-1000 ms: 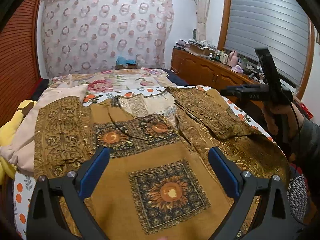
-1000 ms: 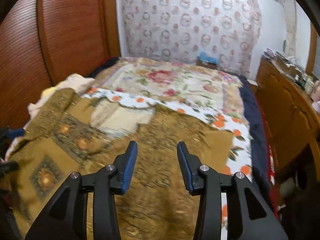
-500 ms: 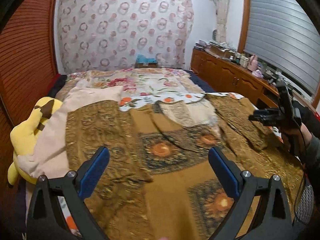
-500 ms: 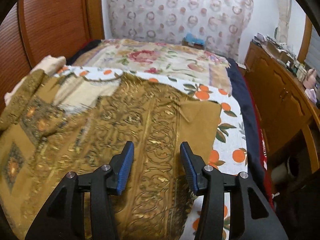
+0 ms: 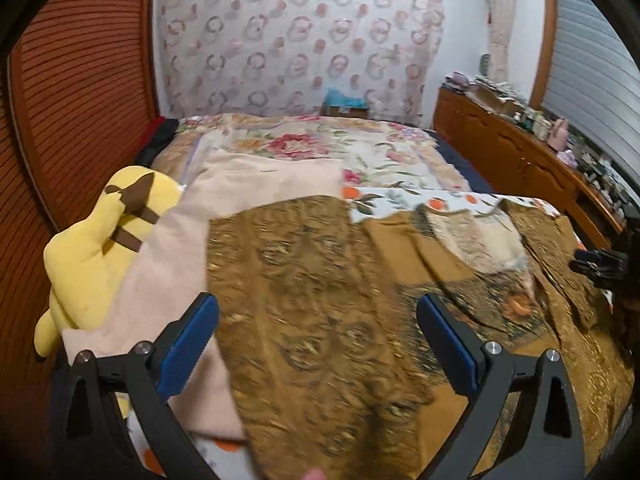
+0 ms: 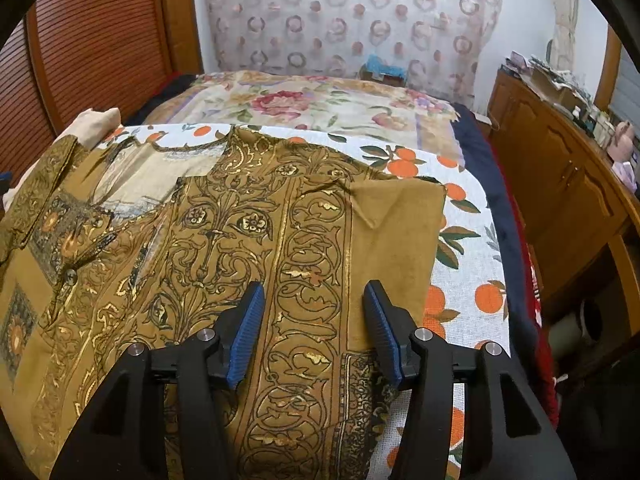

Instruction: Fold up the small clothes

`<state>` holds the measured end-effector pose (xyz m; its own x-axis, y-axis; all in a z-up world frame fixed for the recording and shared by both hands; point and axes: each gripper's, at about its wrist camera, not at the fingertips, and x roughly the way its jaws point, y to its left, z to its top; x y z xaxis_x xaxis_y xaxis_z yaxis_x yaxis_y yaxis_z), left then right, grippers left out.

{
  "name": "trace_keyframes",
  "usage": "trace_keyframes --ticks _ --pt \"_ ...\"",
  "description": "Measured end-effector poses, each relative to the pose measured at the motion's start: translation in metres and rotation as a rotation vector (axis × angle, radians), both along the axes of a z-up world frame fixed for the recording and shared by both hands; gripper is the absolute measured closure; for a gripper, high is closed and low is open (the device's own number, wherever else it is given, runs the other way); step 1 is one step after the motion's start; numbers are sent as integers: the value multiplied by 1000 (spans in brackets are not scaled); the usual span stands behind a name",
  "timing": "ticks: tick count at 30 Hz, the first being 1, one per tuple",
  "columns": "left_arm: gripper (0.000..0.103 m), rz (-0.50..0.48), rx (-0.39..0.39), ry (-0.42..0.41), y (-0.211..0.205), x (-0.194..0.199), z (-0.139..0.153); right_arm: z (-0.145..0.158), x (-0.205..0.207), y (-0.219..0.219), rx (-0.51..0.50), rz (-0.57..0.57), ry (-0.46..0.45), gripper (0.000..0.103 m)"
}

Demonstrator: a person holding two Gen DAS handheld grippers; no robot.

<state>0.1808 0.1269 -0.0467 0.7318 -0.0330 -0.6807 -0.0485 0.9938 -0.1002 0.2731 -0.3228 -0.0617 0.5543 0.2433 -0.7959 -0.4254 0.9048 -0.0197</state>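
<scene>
A brown shirt with gold ornament print [image 5: 320,304] lies spread flat on the bed, collar toward the far side. My left gripper [image 5: 318,336] is open and empty, hovering over the shirt's left sleeve. My right gripper [image 6: 314,328] is open and empty, just above the shirt's right sleeve [image 6: 320,224], which shows a plain brown turned-over corner [image 6: 396,216]. The right gripper also shows at the right edge of the left wrist view [image 5: 600,264].
A yellow plush toy [image 5: 100,240] and a beige cloth [image 5: 180,248] lie left of the shirt. An orange-print white sheet [image 6: 460,264] and a floral quilt [image 6: 320,104] cover the bed. A wooden cabinet [image 6: 560,184] stands right; a wood headboard panel [image 5: 80,80] left.
My left gripper has swung left from the shirt's middle to its left sleeve, bringing the plush toy into view. My right gripper has moved closer over the right sleeve. Both stayed open.
</scene>
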Motion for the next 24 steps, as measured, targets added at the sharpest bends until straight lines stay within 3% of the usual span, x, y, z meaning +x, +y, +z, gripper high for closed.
trace_keyframes --ticks 10,17,20,22,24 --pt "3 45 6 39 36 26 -5 0 1 0 4 0 3 50" --pt "6 20 -14 41 45 32 -7 0 0 0 2 0 2 49" --pt "20 9 -40 43 49 35 -9 0 1 0 3 0 3 49" --pt "39 15 -60 58 54 38 -13 0 1 0 1 0 2 49" --pt "47 28 -67 68 58 40 -16 0 2 1 -8 1 0 49"
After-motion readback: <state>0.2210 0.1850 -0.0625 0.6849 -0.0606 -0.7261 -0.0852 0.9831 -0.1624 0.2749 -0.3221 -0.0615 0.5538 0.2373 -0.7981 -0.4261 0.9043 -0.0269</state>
